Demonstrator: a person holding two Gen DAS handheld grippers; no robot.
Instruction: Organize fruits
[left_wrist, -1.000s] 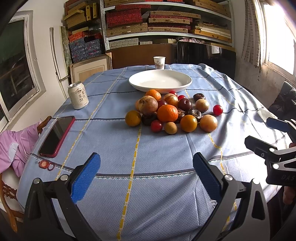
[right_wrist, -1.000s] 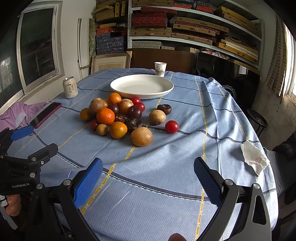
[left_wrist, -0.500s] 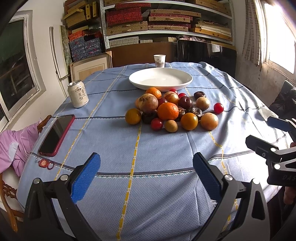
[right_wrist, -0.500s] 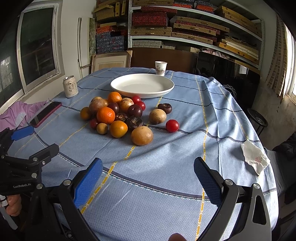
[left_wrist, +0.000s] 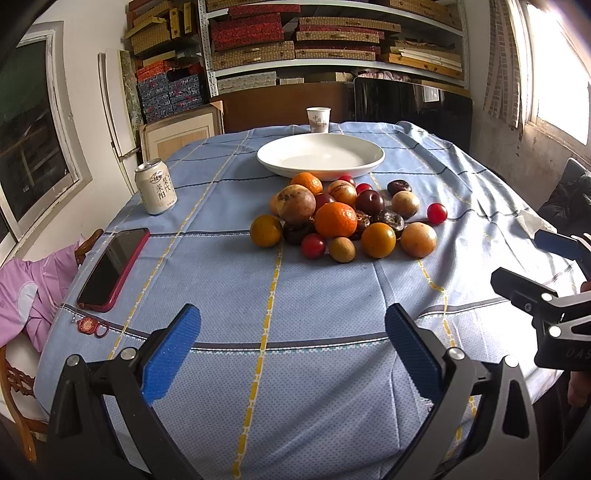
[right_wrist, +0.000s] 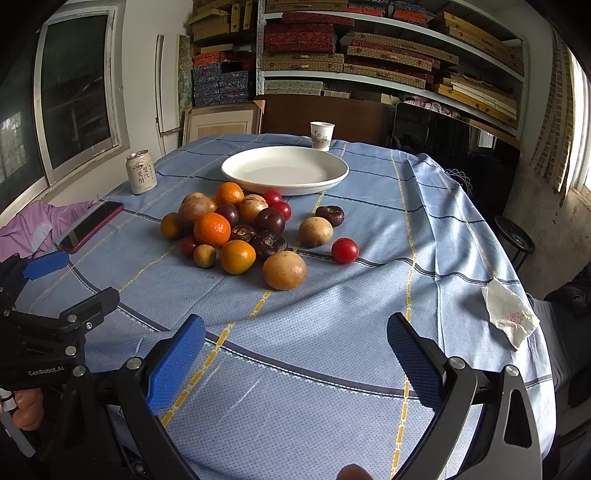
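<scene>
A pile of several fruits (left_wrist: 343, 218) lies on the blue tablecloth: oranges, brown round fruits, dark plums and small red ones. It also shows in the right wrist view (right_wrist: 243, 232). A white empty plate (left_wrist: 320, 157) stands just behind the pile, and shows in the right wrist view (right_wrist: 284, 169) too. My left gripper (left_wrist: 291, 341) is open and empty near the table's front edge, well short of the fruits. My right gripper (right_wrist: 295, 349) is open and empty, to the right of the left one.
A drink can (left_wrist: 155, 186) and a red phone (left_wrist: 115, 267) lie at the left. A paper cup (left_wrist: 318, 119) stands behind the plate. A crumpled tissue (right_wrist: 509, 317) lies at the right table edge. Shelves with boxes stand behind.
Both grippers have crept slightly forward toward the fruits. Nothing on the table has moved.
</scene>
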